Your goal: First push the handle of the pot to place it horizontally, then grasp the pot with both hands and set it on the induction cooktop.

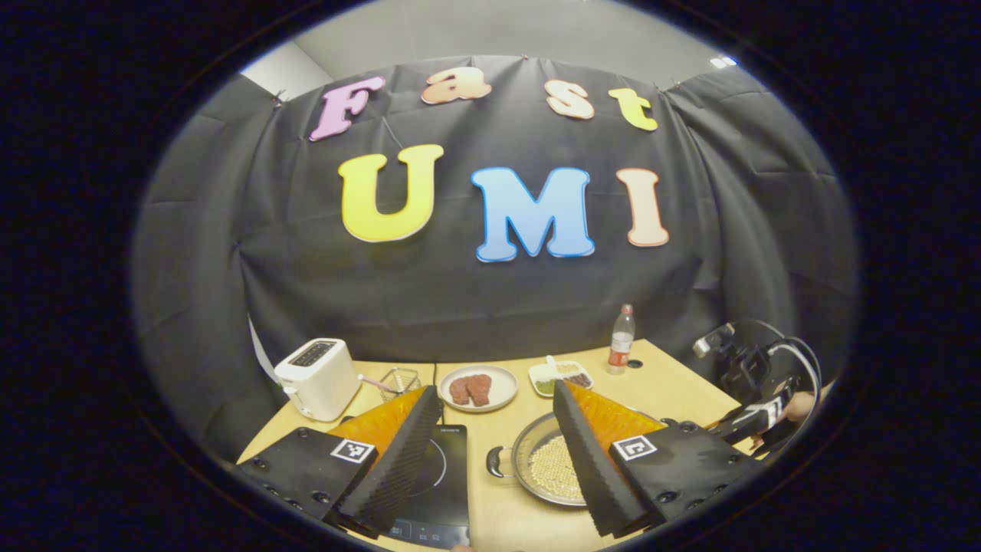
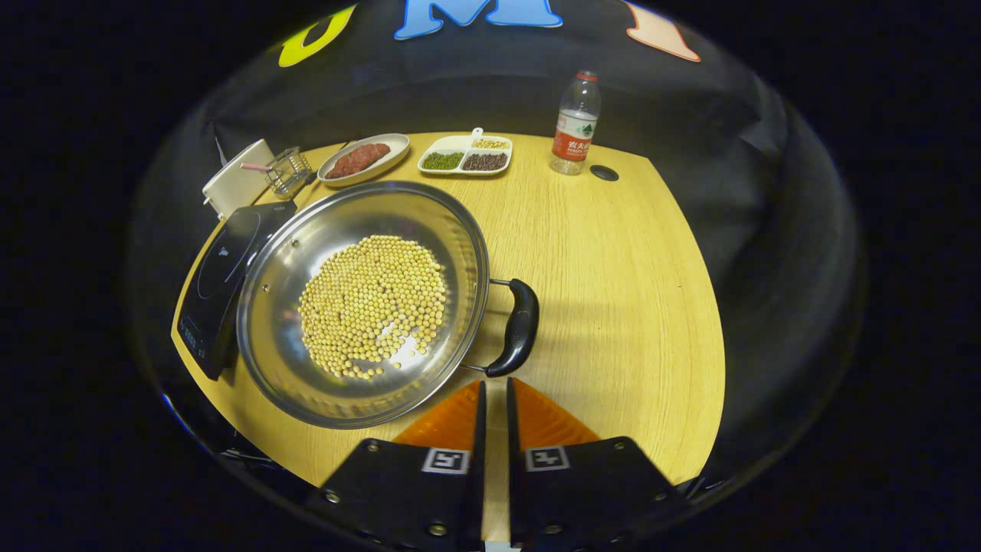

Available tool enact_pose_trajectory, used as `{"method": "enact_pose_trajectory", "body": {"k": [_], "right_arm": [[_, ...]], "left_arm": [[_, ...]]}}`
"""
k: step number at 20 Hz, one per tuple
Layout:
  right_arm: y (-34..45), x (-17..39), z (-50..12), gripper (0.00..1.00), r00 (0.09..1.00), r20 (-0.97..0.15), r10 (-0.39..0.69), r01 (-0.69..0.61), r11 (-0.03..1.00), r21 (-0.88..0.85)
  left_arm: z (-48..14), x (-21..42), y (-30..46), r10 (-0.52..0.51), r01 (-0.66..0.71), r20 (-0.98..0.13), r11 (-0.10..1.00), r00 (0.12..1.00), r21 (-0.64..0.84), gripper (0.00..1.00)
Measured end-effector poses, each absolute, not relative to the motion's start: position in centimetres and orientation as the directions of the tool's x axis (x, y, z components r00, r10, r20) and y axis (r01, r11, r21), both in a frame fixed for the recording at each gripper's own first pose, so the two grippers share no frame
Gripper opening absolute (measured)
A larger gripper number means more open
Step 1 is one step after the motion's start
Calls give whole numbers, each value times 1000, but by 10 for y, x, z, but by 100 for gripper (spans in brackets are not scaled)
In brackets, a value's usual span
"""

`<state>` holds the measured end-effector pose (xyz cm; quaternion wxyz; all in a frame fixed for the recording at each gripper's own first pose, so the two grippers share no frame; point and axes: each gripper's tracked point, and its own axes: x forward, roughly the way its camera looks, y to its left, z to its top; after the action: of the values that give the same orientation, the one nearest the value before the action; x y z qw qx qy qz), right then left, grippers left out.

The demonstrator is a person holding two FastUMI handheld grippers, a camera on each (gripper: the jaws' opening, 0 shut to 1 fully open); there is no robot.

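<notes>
On the pale wood-grain worktop (image 2: 613,291), the flat glossy black induction cooktop (image 2: 222,276) lies at the left. Just beside it sits the round, shiny steel pot (image 2: 291,368), holding small yellow beans (image 2: 372,307). Its curved black handle (image 2: 520,326) sticks out rightward. The right gripper (image 2: 494,399) has its fingers nearly pressed together, just below the handle. The left gripper (image 1: 498,429) hangs spread wide.
</notes>
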<state>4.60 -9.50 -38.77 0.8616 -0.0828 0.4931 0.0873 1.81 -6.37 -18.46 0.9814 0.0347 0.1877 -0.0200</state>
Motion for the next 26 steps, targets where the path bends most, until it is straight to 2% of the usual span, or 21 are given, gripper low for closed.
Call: {"method": "enact_pose_trajectory", "body": {"k": [1,2,3,5,6,8,11,14,16,26], "right_arm": [[-97,43,-381,34,521,-851,63,-219,974,-62],[-97,41,-370,51,549,-834,64,-203,977,-59],[-97,41,-362,78,580,-812,59,-178,983,-56],[-93,38,-349,98,624,-779,61,-131,991,-27],[-92,37,-344,98,641,-765,61,-114,993,-15],[-87,38,-339,98,668,-741,70,-87,996,15],[-83,46,-345,98,677,-732,69,-50,998,48],[-79,57,-355,98,683,-728,60,-32,998,52],[-77,66,-360,99,684,-727,56,-29,998,50],[-76,108,-401,99,693,-721,7,26,999,34]], "left_arm": [[-192,23,-65,-48,74,-382,996,923,54,100],[-202,27,-67,-71,96,-399,994,914,43,100],[-213,30,-71,-100,122,-424,992,900,23,97],[-236,34,-77,-144,157,-468,988,872,-11,97],[-248,35,-81,-169,176,-490,984,855,-32,94],[-272,41,-84,-197,202,-533,978,823,-49,97],[-309,48,-81,-206,214,-584,975,785,-55,95],[-353,54,-69,-175,195,-639,980,749,-40,95],[-379,61,-67,-166,180,-671,982,722,-49,99],[-464,82,-47,-98,107,-778,993,621,-39,98]]}}
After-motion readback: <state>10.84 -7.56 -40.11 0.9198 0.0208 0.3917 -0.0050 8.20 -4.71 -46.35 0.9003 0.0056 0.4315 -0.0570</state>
